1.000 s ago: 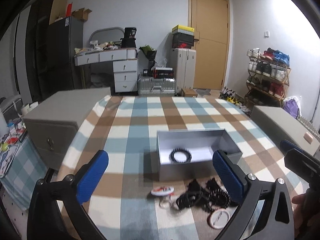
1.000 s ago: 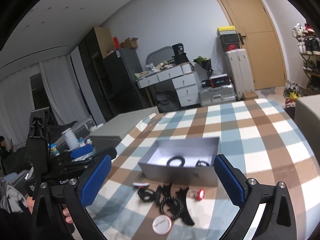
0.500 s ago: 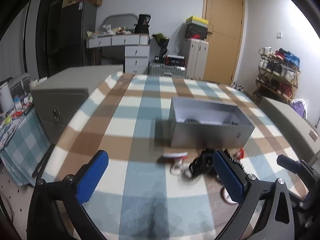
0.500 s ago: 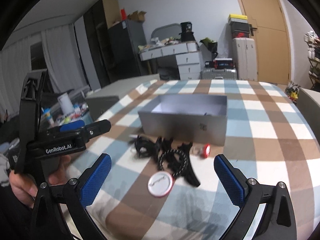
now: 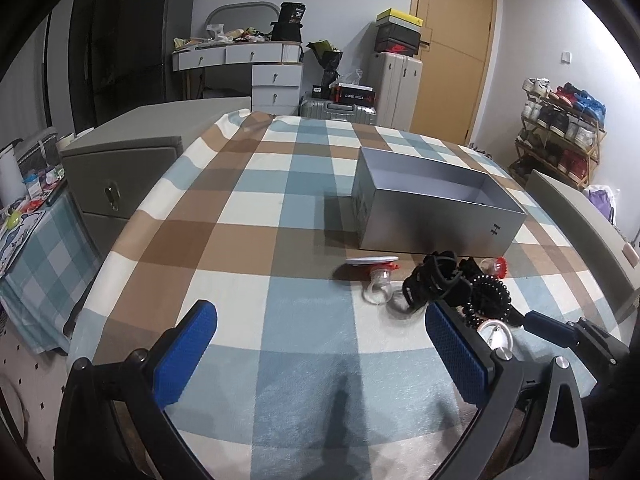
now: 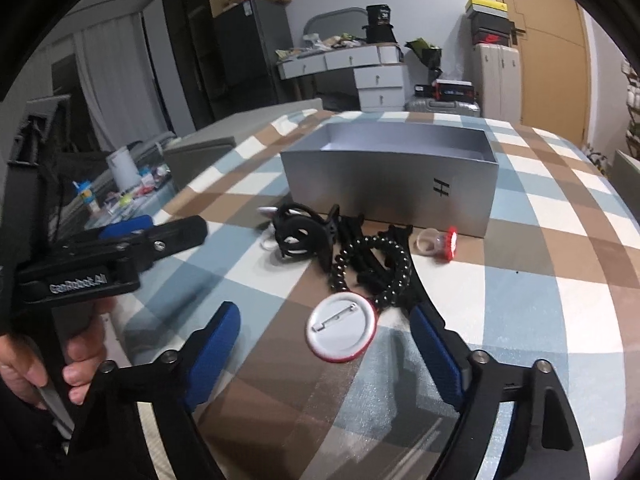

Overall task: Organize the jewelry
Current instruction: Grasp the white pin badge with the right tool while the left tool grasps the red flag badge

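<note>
— What are your fingers doing?

— My right fingers (image 6: 326, 354) have just been closing in a little, yet they stand apart and grip nothing. The white pin badge (image 6: 342, 327) lies face down between their blue tips, its clasp showing, and neither pad touches it. My left fingers (image 5: 320, 354) are spread wide over bare checked cloth, holding nothing.

— And just past the right fingers?

— A black beaded bracelet (image 6: 374, 270) curls right behind the badge, its near end touching the badge's red rim. Left of it sits a heap of black hair claws (image 6: 302, 236), tangled together. To the right, a clear ring with a red top (image 6: 438, 242) lies on its side, apart from the bracelet.

— What does the left side see?

— The same heap to the right of my left fingers, with a clear ring (image 5: 378, 286) and a second, flat white badge (image 5: 372, 260) at its left edge.

— Where is the box?

— The open grey cardboard box (image 6: 390, 188) stands just behind the pile on the worktop (image 5: 248, 240), which wears a blue, brown and cream checked cloth. From this low angle I cannot tell what lies inside it. A person's hand (image 6: 60, 360) grips the left tool's handle.
</note>
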Available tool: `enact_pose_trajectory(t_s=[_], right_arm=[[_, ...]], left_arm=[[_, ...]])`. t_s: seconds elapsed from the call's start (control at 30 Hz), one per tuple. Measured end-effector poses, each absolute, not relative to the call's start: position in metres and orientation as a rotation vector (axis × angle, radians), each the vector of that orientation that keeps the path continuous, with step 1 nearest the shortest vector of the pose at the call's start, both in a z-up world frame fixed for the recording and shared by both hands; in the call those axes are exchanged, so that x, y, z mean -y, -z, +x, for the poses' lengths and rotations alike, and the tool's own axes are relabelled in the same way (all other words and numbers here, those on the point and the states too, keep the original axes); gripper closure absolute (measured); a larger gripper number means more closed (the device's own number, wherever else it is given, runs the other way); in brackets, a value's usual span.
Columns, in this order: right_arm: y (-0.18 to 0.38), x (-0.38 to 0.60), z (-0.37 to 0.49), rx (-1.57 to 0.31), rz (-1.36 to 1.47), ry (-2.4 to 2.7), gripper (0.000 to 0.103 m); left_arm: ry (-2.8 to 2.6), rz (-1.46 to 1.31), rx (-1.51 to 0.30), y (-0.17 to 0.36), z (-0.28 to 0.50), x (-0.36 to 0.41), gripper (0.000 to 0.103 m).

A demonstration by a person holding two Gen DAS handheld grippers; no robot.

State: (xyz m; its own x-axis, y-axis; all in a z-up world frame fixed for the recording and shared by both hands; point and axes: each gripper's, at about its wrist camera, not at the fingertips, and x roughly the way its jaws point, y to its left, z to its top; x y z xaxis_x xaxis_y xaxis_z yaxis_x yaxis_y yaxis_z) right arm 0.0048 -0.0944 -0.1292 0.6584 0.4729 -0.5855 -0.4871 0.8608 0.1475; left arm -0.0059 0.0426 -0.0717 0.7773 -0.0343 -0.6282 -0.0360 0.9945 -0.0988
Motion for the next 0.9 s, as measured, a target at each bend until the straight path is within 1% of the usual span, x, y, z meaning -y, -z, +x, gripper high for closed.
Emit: enact_pose_trajectory(t_s=[0.07, 0.2, 0.3, 0.33, 0.37, 0.47, 0.5, 0.53, 0.57, 0.9], right_arm=[[0.131, 0.093, 0.007, -0.672, -0.024, -0.542, 0.028], [0.136, 0.086, 0.01, -0.693, -0.069, -0.507, 0.029], [0.138, 0.074, 0.006, -0.687, -0.162, -0.479, 0.031], [0.139, 0.07, 0.003, -0.681, -0.191, -0.473, 0.033], [0.14, 0.067, 0.002, -0.676, -0.207, -0.47, 0.039], [0.14, 0.065, 0.001, -0.665, -0.22, -0.474, 0.047], [0.139, 0.066, 0.001, -0.665, -0.217, -0.474, 0.054], [0.139, 0.066, 0.001, -0.662, -0.214, -0.475, 0.06], [0.139, 0.067, 0.001, -0.658, -0.216, -0.472, 0.061], [0.136, 0.083, 0.002, -0.647, -0.116, -0.508, 0.061]], left_arm=[[-0.011, -0.112, -0.686, 0.073, -0.005, -0.045, 0.001], [-0.021, -0.135, -0.7, 0.074, -0.005, -0.051, 0.001], [-0.027, -0.133, -0.708, 0.075, -0.005, -0.053, 0.001], [-0.028, -0.131, -0.71, 0.076, -0.004, -0.053, 0.001], [-0.028, -0.131, -0.711, 0.076, -0.003, -0.054, 0.001], [-0.031, -0.136, -0.718, 0.076, -0.002, -0.055, 0.001], [-0.032, -0.137, -0.719, 0.076, -0.002, -0.056, 0.001], [-0.032, -0.136, -0.72, 0.075, -0.001, -0.056, 0.001], [-0.033, -0.132, -0.718, 0.075, -0.001, -0.056, 0.001], [0.016, -0.14, -0.746, 0.072, 0.022, -0.065, 0.001]])
